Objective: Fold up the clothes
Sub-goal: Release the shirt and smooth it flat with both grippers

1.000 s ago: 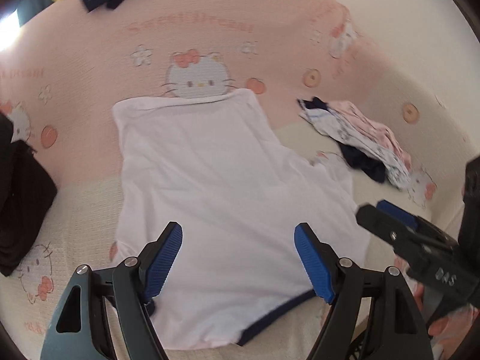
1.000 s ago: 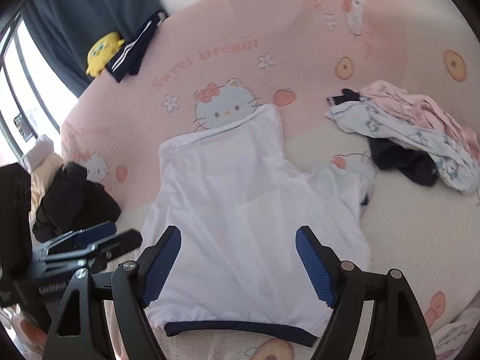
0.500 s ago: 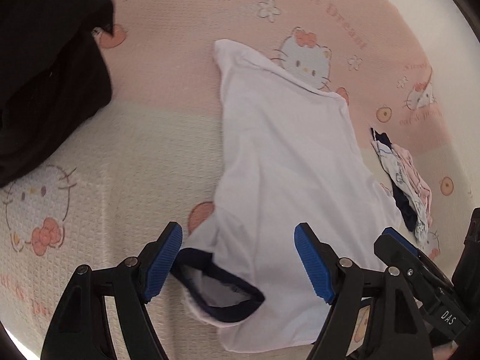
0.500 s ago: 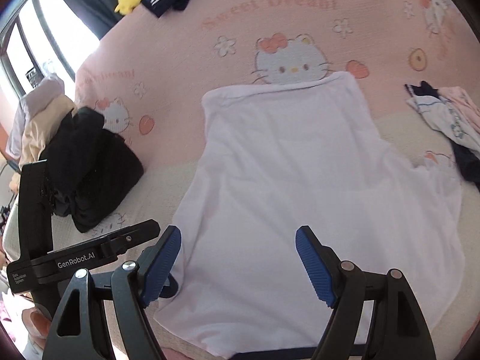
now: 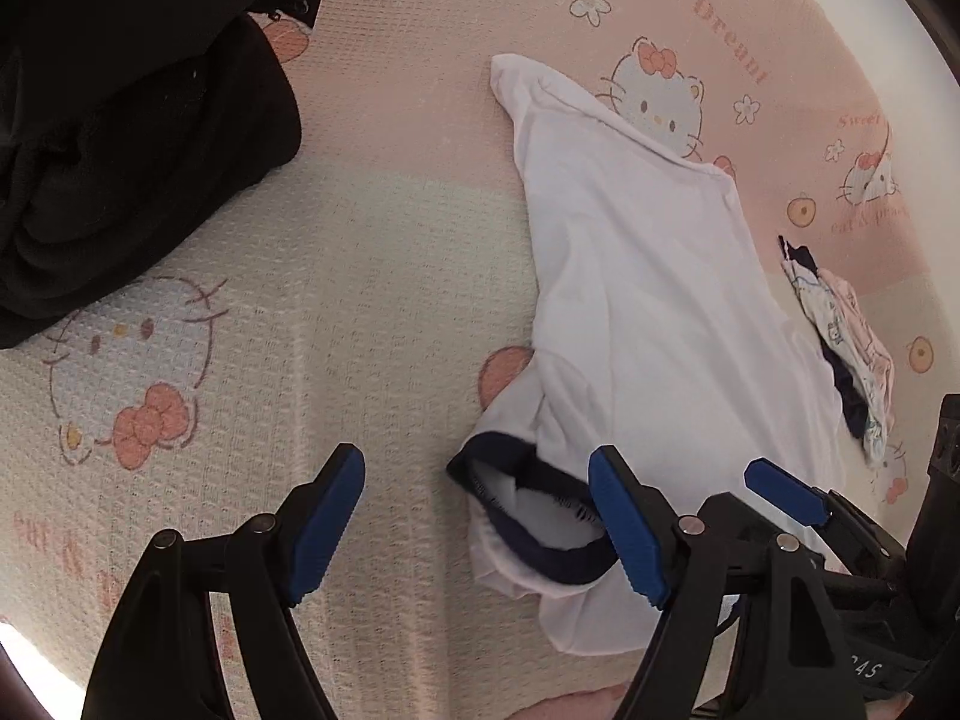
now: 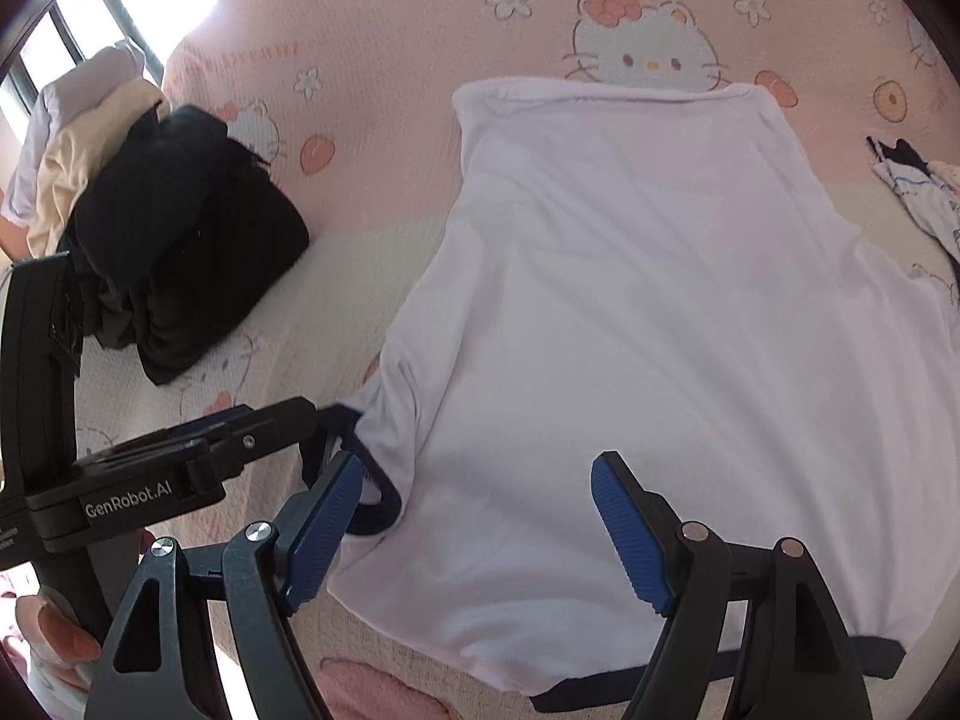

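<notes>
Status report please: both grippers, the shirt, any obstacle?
Left gripper open, beside navy-trimmed sleeve. Right gripper open over white shirt. Shirt flat, unfolded. Nothing blocking.

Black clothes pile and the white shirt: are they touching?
Apart. The right wrist view shows a strip of bare bedspread between the black clothes pile and the white shirt; the left wrist view shows the same gap.
</notes>
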The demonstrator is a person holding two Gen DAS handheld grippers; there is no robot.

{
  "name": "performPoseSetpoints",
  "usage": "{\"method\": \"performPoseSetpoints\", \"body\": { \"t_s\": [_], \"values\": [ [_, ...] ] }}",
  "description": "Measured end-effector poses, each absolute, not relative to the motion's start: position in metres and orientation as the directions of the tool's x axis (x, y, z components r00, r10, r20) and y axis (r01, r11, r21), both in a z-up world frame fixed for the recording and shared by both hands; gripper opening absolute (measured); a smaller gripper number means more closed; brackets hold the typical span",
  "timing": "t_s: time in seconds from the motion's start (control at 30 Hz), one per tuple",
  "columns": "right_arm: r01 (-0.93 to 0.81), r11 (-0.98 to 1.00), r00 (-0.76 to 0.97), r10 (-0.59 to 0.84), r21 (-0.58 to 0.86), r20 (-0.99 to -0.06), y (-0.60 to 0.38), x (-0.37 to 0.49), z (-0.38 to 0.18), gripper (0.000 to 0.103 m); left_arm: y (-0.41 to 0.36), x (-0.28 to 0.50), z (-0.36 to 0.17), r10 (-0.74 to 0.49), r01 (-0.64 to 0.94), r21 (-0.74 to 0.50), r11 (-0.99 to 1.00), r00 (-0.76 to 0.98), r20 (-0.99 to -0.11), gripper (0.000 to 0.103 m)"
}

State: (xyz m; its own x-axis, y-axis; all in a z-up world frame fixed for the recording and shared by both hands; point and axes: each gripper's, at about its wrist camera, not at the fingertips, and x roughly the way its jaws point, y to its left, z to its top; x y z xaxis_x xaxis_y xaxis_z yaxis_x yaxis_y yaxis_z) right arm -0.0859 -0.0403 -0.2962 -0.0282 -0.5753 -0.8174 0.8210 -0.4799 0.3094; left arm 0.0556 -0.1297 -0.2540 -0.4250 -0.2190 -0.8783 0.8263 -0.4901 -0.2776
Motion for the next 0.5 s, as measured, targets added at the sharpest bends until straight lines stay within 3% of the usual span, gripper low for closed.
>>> {"method": "performPoseSetpoints", "body": {
  "t_s": [0.17, 0.23, 0.5],
  "values": [
    [0.816, -0.488, -0.022, -0.564, 0.311, -0.825, -0.044, -0.085, -0.302, 0.078, -0.131, 0.062, -0.263, -0.222, 0.830, -0.280, -0.483, -0.426, -0.877, 0.075],
    [0.821, -0.484, -0.026, -0.561, 0.302, -0.827, -0.047, -0.083, -0.301, 0.078, -0.132, 0.062, -0.264, -0.223, 0.826, -0.283, -0.487, -0.431, -0.875, 0.065],
    [0.883, -0.426, -0.062, -0.525, 0.199, -0.849, -0.062, -0.065, -0.306, 0.078, -0.126, 0.059, -0.270, -0.227, 0.808, -0.232, -0.542, -0.407, -0.885, 0.064]
  ]
}}
